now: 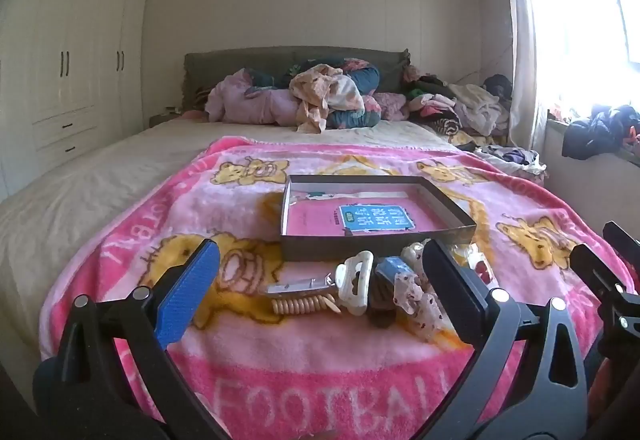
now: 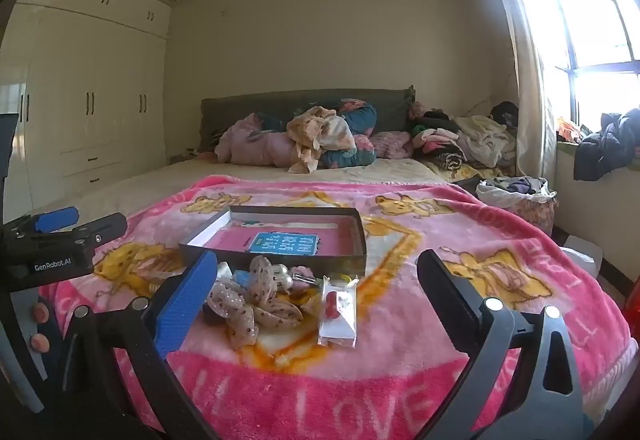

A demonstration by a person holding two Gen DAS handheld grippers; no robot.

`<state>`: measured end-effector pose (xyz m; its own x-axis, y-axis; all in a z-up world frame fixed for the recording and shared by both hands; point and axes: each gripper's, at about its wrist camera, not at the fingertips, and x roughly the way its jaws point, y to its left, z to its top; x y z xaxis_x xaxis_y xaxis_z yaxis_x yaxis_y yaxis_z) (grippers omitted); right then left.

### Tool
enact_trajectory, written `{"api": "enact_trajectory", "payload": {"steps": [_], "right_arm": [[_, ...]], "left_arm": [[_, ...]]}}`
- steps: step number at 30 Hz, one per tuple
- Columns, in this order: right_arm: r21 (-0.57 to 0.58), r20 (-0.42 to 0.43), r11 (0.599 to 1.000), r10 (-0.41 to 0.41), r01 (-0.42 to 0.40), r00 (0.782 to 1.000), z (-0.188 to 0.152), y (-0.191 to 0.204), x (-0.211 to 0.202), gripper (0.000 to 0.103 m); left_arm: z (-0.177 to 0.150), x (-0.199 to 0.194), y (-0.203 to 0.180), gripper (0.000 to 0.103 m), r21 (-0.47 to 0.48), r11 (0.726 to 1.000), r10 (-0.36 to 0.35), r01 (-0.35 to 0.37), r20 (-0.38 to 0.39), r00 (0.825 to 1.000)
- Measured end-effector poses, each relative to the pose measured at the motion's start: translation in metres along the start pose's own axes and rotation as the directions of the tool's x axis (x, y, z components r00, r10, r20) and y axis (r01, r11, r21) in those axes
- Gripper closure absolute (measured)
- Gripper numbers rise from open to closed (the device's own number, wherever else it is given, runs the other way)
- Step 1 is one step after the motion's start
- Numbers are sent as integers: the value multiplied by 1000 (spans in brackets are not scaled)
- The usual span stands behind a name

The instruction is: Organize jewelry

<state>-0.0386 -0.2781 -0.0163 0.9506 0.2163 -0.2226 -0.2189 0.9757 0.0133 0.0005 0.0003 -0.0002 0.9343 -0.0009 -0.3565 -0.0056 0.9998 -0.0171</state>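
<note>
A shallow dark box [image 1: 452, 204] [image 2: 360, 236] lies open on the pink blanket, with a pink book inside. Just in front of it lies a pile of hair accessories: a white claw clip [image 1: 354, 288], a beige coil tie [image 1: 296, 306], a dotted bow [image 1: 416, 300] [image 2: 256, 304], and a clear packet with red beads [image 2: 338, 314]. My left gripper [image 1: 320, 276] is open above the pile, holding nothing. My right gripper [image 2: 316, 280] is open above the bow and packet, holding nothing. The left gripper also shows in the right wrist view [image 2: 56, 236].
The pink cartoon blanket [image 1: 320, 368] covers the bed's near end. Piled clothes and bedding [image 1: 320, 96] sit by the headboard. A wardrobe [image 1: 68, 72] lines the left wall. A window sill with clothes [image 2: 600, 148] is at right, a bag [image 2: 520, 196] beside the bed.
</note>
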Motion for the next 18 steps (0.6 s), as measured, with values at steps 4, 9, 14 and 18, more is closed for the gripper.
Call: {"api": "enact_trajectory", "payload": {"steps": [4,9,14,18], "right_arm": [[-5,-4,1000,6,-6,1000,0,2,0,6],[-1,-5,1000,6,-6,1000,-3,-3,-1,6],[0,-11,1000,4,-4,1000,-2,-2,1,6],[0,-13,1000,6,-6,1000,-2,-2,0,6]], "left_arm": [[0,0,-1,10,-4,1000,-5,5,-3,1000],[-5,1,-2,10,-7,1000,-7,7,-3,1000],[-4,0,-5,10,-4,1000,-4,4,-14,1000],[-6,1,-9,10,-3,1000,-7,7,-12,1000]]}}
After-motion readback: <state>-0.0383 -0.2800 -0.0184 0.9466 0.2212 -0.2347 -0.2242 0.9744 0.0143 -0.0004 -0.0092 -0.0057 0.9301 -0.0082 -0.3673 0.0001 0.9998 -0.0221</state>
